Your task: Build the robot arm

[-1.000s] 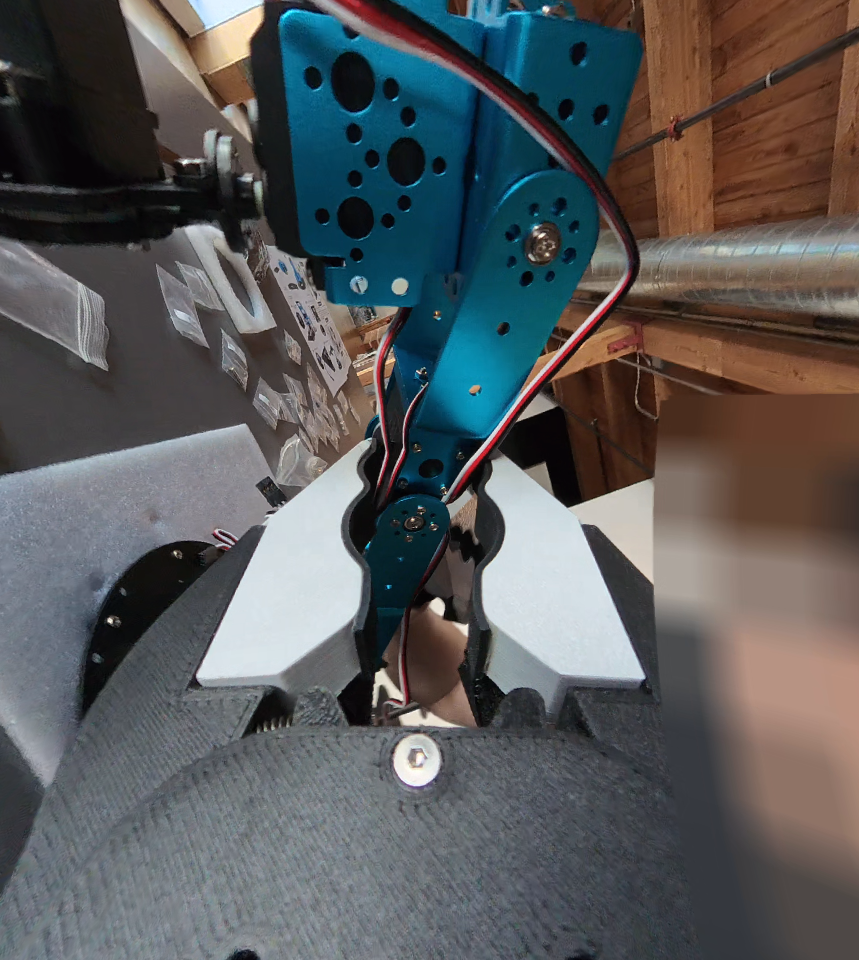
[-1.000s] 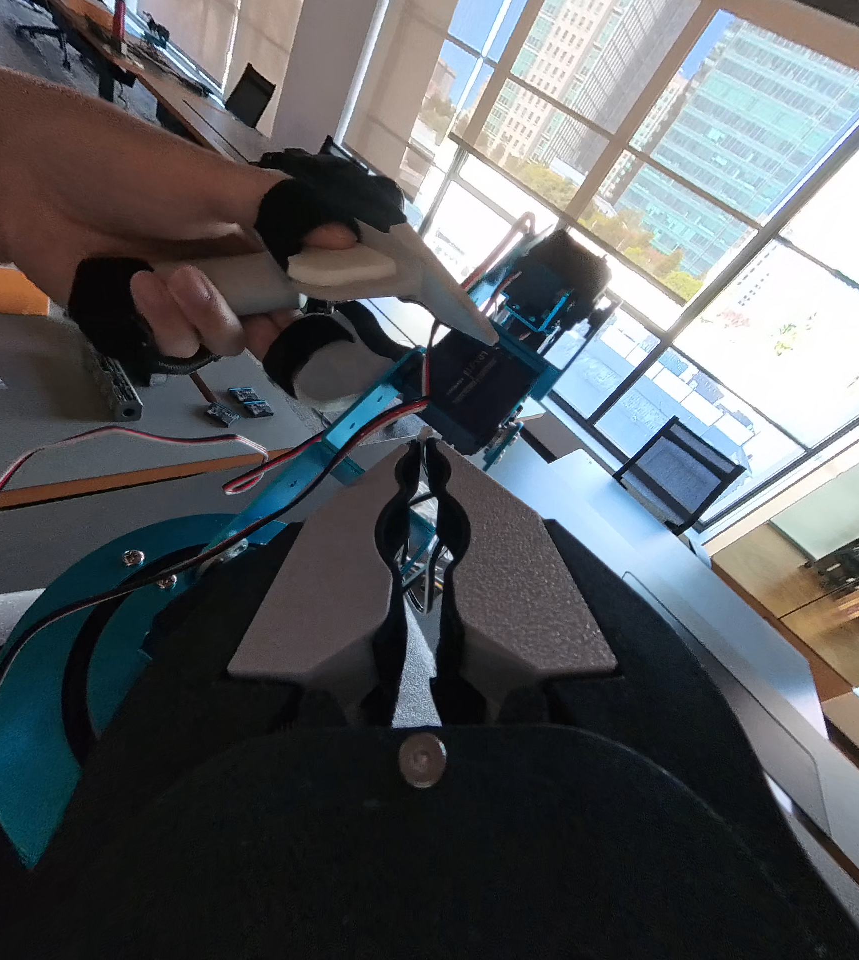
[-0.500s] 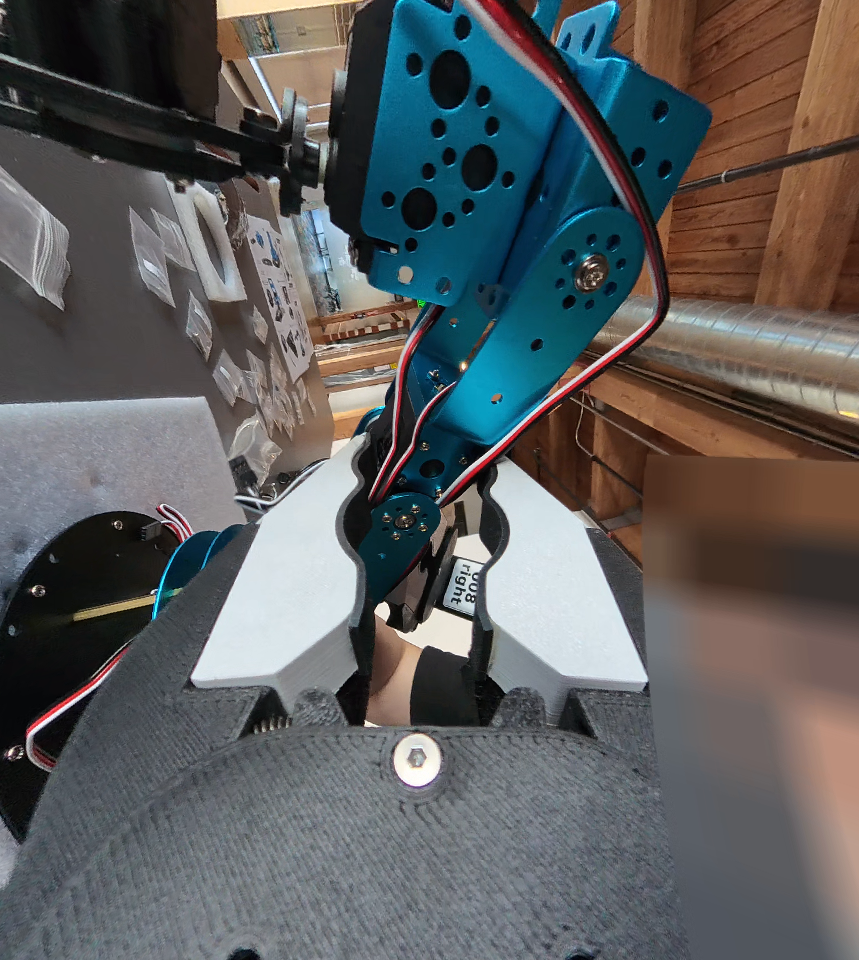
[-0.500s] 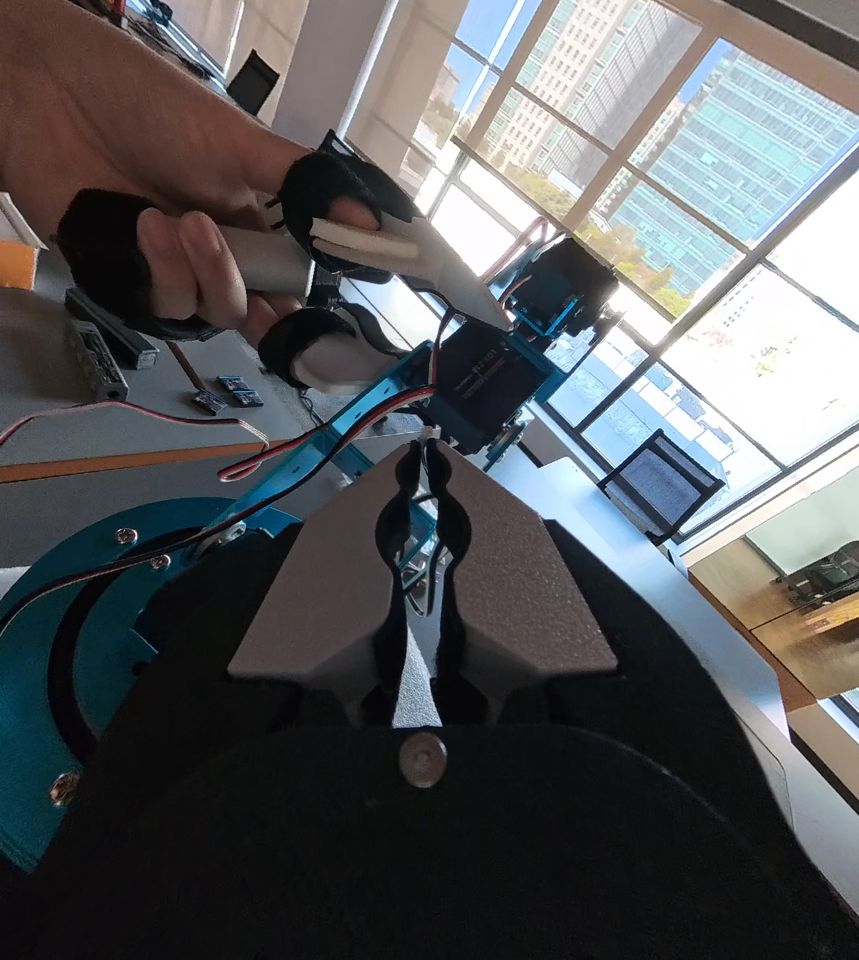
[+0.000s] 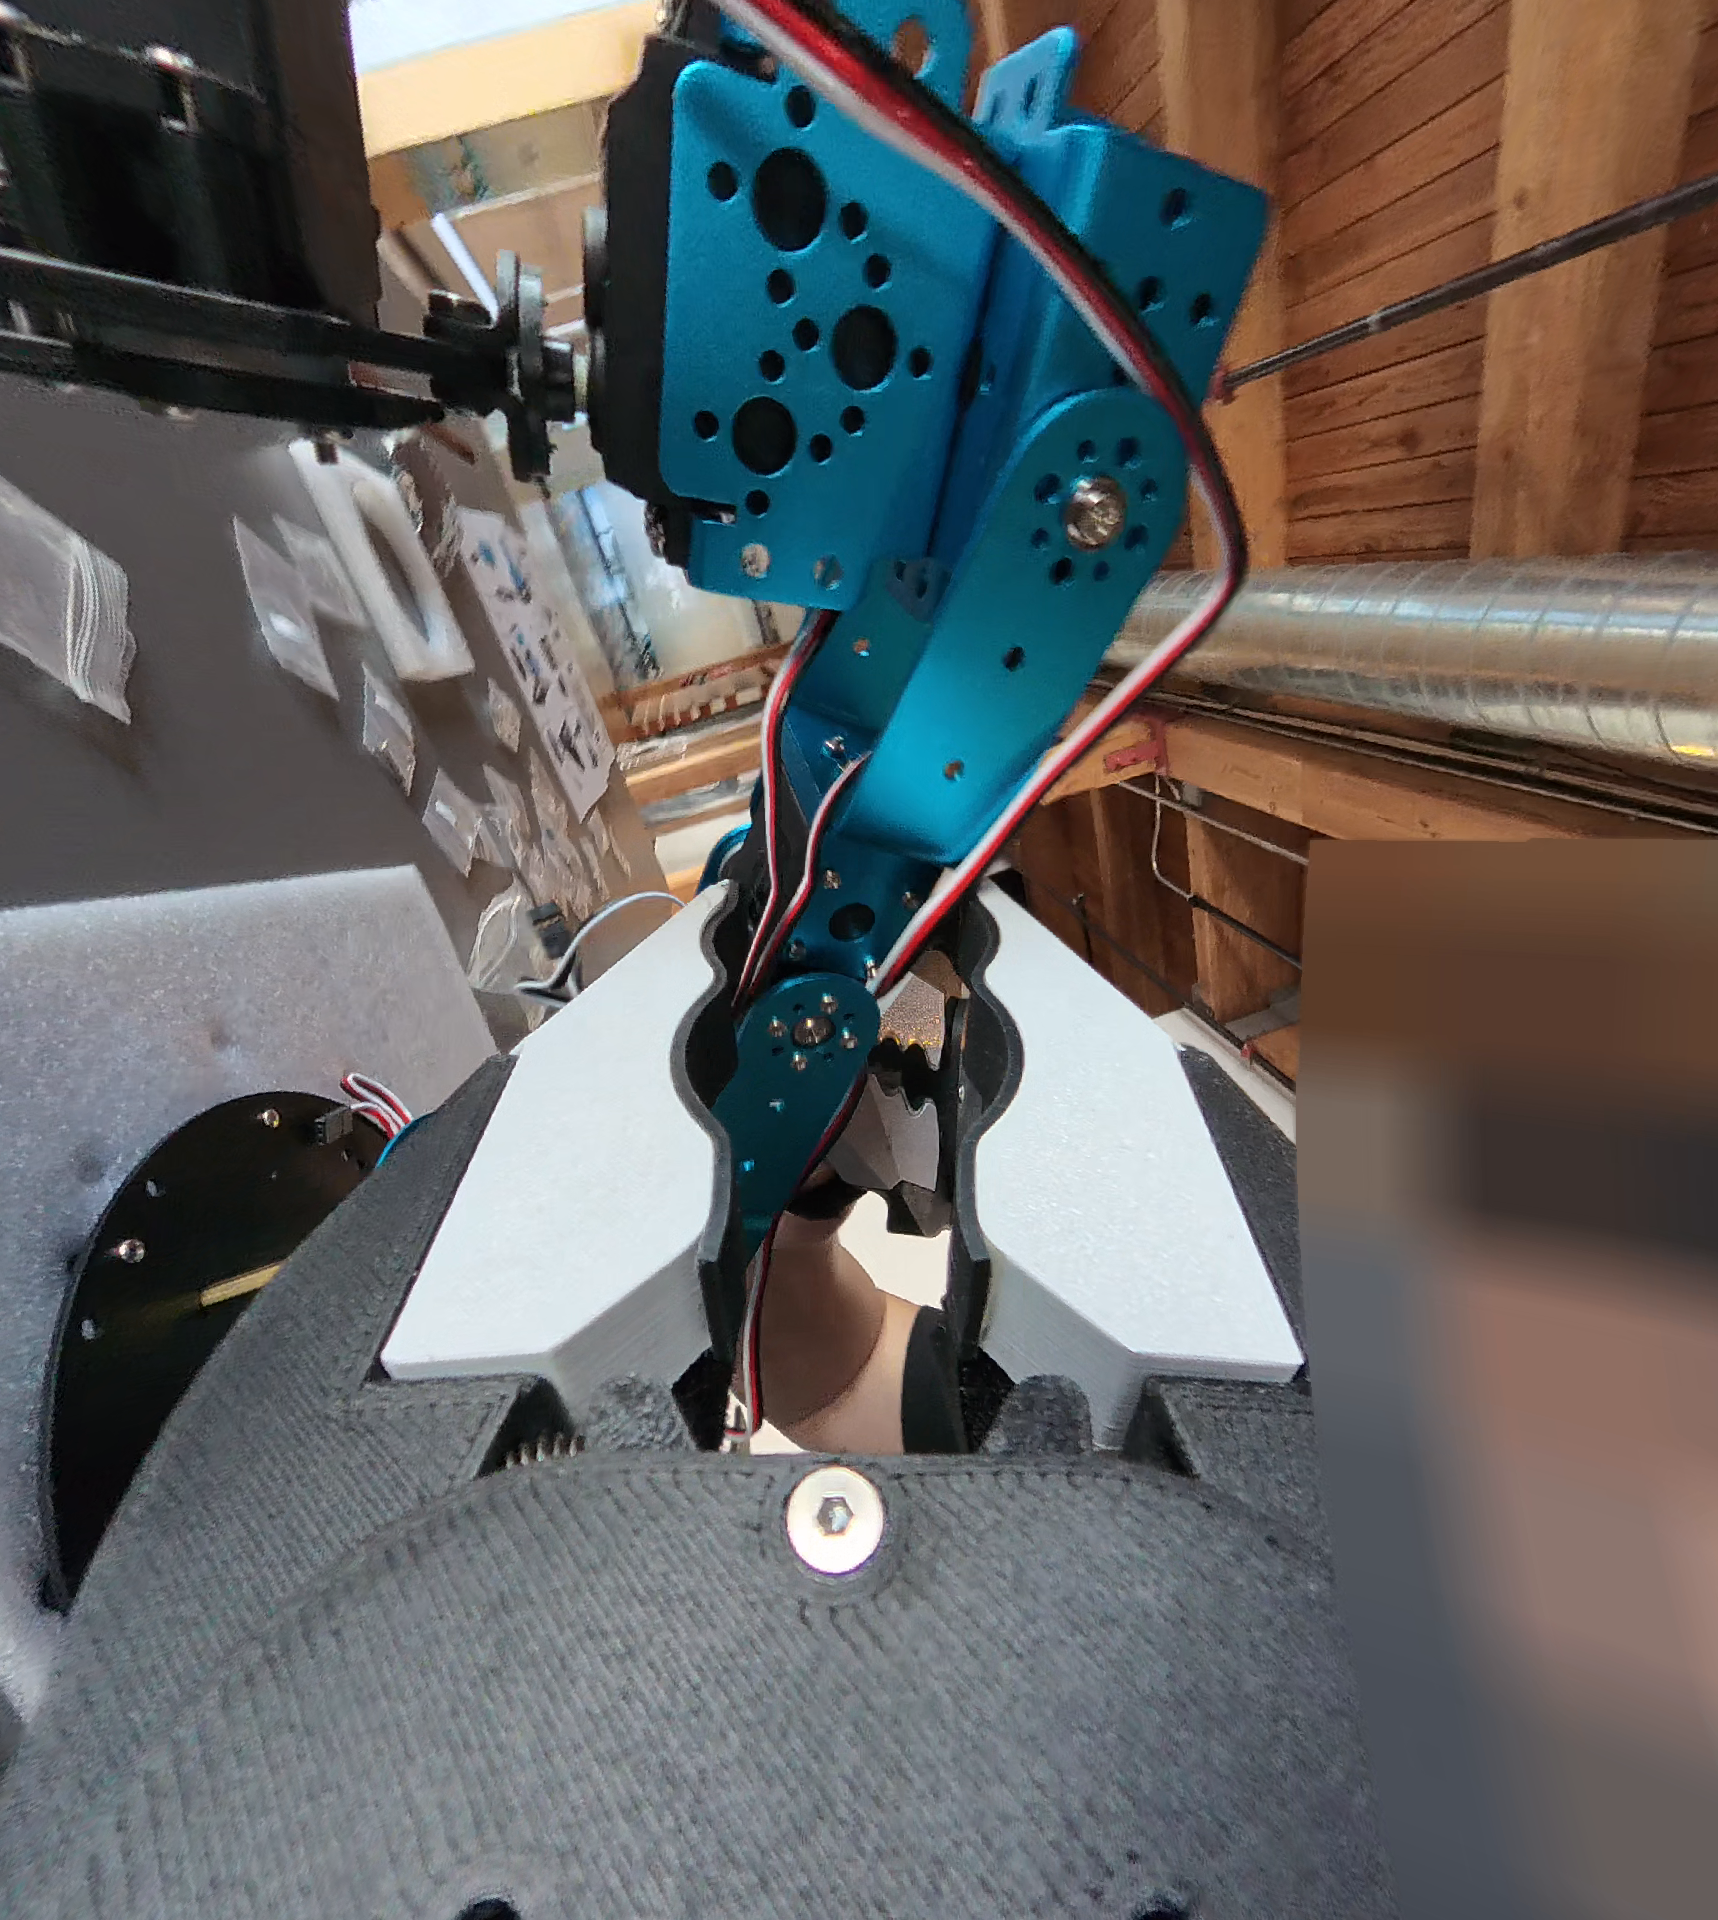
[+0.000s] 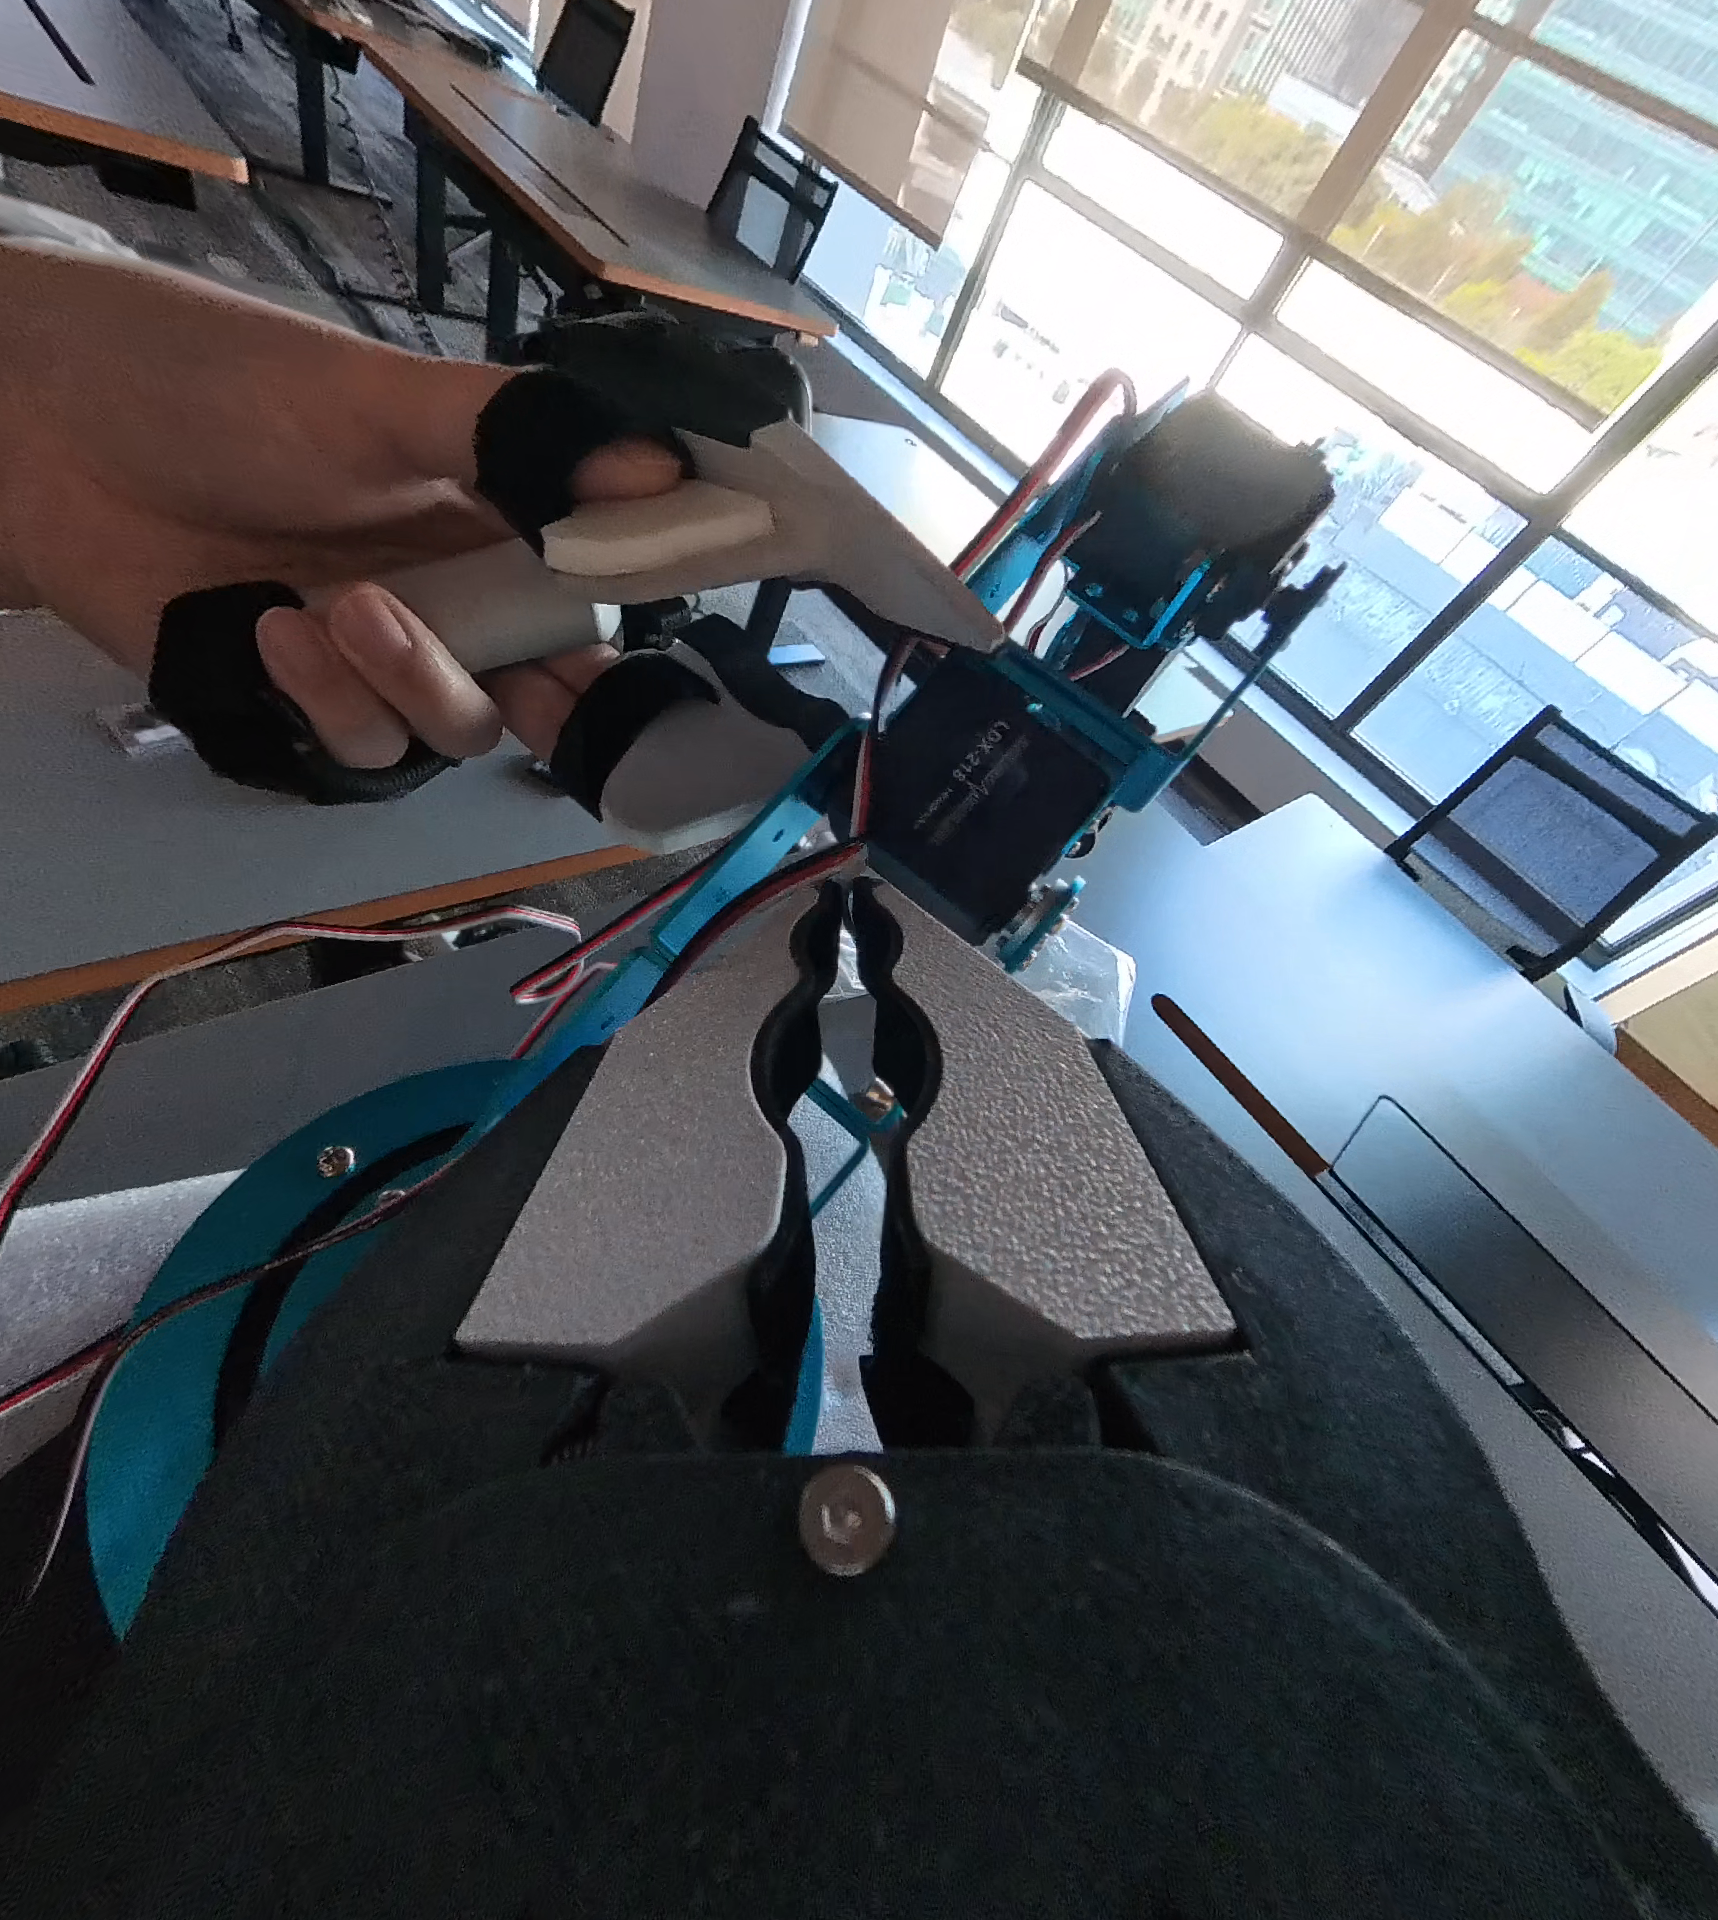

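A blue metal robot arm (image 5: 938,468) with black servos and red-white-black servo wires (image 5: 1198,436) rises from a round blue base (image 6: 211,1299). My left gripper (image 5: 850,914) is shut on the arm's lower blue link (image 5: 793,1081), its white fingers (image 5: 574,1143) on both sides of it. In the right wrist view a hand holds that left gripper (image 6: 834,561) against the arm above a black servo (image 6: 980,800). My right gripper (image 6: 850,894) has its grey fingers (image 6: 657,1164) closed, tips pinching a servo wire (image 6: 860,831) just below that servo.
Grey foam (image 5: 107,1039) with a black round plate (image 5: 190,1247) lies on the left. Small plastic bags (image 5: 34,582) and a white foam frame (image 5: 387,582) lie on a dark table. A silver duct (image 5: 1457,644) runs by. Desks, a chair (image 6: 1551,831) and windows stand beyond. Less than 4 cm separates the two grippers' tips.
The blue arm's upper part has tilted and shifted in the left view. In the right view the hand with the left gripper sits lower and the scene has turned. Both grips are unchanged.
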Action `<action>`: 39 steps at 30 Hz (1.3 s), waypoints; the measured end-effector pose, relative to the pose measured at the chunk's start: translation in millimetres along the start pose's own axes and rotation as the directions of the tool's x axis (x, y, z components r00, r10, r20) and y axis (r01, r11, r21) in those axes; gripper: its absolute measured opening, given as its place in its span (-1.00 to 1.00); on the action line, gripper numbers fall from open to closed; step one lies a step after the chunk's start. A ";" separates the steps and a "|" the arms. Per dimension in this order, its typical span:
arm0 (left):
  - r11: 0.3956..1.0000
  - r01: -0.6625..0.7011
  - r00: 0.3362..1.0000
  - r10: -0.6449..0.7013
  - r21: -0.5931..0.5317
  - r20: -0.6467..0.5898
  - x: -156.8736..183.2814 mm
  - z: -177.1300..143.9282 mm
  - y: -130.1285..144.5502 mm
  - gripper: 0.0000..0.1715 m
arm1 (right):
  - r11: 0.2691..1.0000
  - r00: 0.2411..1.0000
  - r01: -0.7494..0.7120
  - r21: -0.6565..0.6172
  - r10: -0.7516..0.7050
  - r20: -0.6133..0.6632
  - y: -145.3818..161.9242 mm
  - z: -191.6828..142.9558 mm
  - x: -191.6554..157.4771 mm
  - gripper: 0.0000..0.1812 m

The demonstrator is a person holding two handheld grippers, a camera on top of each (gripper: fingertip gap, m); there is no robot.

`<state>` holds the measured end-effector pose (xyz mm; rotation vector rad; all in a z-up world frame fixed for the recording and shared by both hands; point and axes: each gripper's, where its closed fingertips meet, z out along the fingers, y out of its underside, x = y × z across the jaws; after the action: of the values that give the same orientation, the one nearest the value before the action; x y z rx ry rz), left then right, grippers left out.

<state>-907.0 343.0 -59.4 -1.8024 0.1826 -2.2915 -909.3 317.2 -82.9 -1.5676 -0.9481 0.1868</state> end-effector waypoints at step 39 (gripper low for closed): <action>0.997 -0.067 0.997 0.069 0.042 -0.039 -4.1 -14.3 10.2 -0.67 | 0.994 0.990 -0.106 -0.038 0.102 -0.101 2.5 9.8 0.6 -0.99</action>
<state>-918.9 333.6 -69.1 -1.7041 0.1992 -2.2696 -913.8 325.1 -87.3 -1.6522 -0.7984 0.1606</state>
